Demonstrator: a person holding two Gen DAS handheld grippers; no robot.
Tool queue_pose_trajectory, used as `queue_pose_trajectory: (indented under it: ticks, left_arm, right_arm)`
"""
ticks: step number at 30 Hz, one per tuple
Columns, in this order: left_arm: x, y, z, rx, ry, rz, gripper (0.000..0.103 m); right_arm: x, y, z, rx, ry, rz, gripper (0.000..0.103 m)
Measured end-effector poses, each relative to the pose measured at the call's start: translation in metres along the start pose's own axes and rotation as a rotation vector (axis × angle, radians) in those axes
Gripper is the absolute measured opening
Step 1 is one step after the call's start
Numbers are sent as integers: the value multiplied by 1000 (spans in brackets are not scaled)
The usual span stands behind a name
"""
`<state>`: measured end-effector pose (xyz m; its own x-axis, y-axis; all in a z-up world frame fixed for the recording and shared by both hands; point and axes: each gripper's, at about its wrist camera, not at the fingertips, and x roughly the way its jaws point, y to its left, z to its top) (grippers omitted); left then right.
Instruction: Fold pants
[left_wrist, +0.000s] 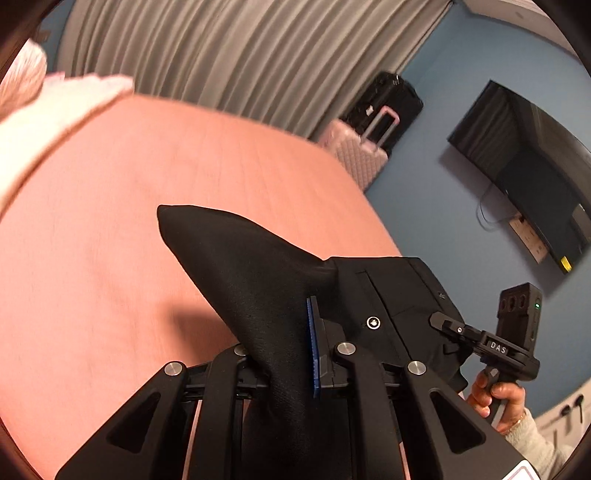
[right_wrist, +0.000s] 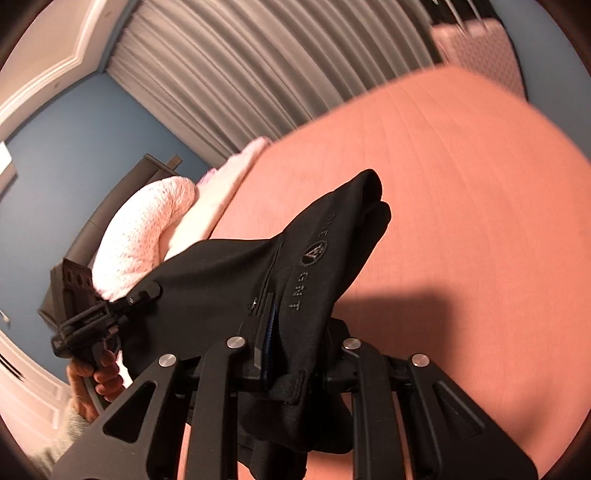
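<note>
Left gripper first: its jaws are pressed together on a bunched edge of the black pants, blue pad tight against the cloth. Right gripper does the same, pinching a thick wad near the printed logo, cloth bulging past the fingertips. Between the two grips the pants hang in the air above the bed, stretched from one tool to the other, a dark shadow beneath them on the salmon sheet.

Now the fabric: it looks soft and limp, a smooth knit that droops wherever it isn't held, light enough that a pinch carries it. Smooth cloth can creep out of a shallow bite, so I'd judge the thicker seams are the places to hold, since a single thin layer may slip.

Further out: a speckled pink pillow and pale bedding sit at the bed's far left. Grey curtains hang beyond. A pink suitcase stands at the far right corner with a black one behind, and a dark television is on the blue wall.
</note>
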<state>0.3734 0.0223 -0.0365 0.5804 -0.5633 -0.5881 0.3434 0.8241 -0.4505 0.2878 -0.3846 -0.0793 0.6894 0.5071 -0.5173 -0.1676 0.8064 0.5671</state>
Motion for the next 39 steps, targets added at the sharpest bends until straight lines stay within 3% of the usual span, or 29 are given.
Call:
queue_pose_trajectory:
  ticks: [2, 3, 4, 5, 6, 7, 8, 11, 12, 17, 19, 21, 23, 24, 25, 27, 28, 29, 31, 33, 35, 36, 37, 39]
  left_arm:
    - [21, 13, 28, 2, -27, 23, 11]
    - [35, 20, 39, 4, -29, 41, 17]
    - [55, 36, 47, -9, -20, 82, 24]
    - [69, 54, 47, -42, -7, 141, 31]
    - [85, 75, 43, -83, 11, 250, 52]
    - [93, 94, 38, -112, 25, 354, 55]
    - [100, 120, 28, -164, 55, 458, 52]
    - [78, 166, -7, -309, 24, 448, 52]
    - [67, 168, -17, -303, 14, 450, 52]
    - [55, 119, -51, -85, 46, 618, 55]
    - [73, 94, -55, -1, 82, 669, 64]
    - [106, 73, -54, 84, 127, 722, 72]
    - [133, 75, -63, 117, 191, 752, 75]
    - [148, 72, -61, 135, 211, 768, 75]
    - [160, 70, -62, 167, 215, 792, 75]
    - [176, 67, -61, 229, 244, 833, 76]
    - [182, 64, -62, 280, 250, 858, 83]
    - [183, 65, -64, 306, 251, 873, 86]
    - [173, 61, -62, 329, 234, 874, 85]
    - [159, 50, -57, 327, 186, 849, 85]
    - [163, 38, -52, 311, 169, 797, 85]
    - [170, 35, -52, 306, 179, 779, 85]
    - [178, 35, -53, 306, 197, 779, 86]
    - [198, 47, -62, 303, 252, 764, 87]
  right_arm:
    - [28, -10, 24, 10, -2, -15, 18]
    - [44, -17, 31, 11, 2, -35, 23]
    - [66, -32, 34, 6, 20, -91, 37]
    - [79, -42, 35, 2, 34, -158, 70]
    - [90, -57, 32, 7, 30, -282, 82]
    - [94, -72, 24, 29, 16, -363, 86]
    - [91, -87, 14, 61, 24, -370, 86]
    - [64, -110, -16, 141, -4, -287, 85]
    - [54, -112, -27, 139, -8, -277, 85]
    - [45, -88, -64, -1, 24, -344, 86]
    - [66, -60, -62, -96, 58, -344, 85]
    - [86, -35, -54, -226, 33, -322, 85]
    - [113, -19, -38, -303, 25, -312, 84]
    - [129, -18, -33, -318, 69, -283, 80]
    - [145, -20, -31, -335, 115, -263, 65]
    - [177, -38, -34, -382, 233, -324, 59]
    - [179, -45, -34, -402, 230, -338, 49]
    - [172, -49, -29, -382, 215, -342, 45]
    - [156, -43, -18, -299, 172, -367, 42]
    - [147, -19, -12, -293, 133, -250, 42]
    - [161, -3, -16, -333, 177, -199, 40]
    - [174, -6, -20, -348, 220, -222, 40]
    - [190, -19, -29, -368, 281, -300, 40]
    - [184, -41, -33, -338, 254, -231, 38]
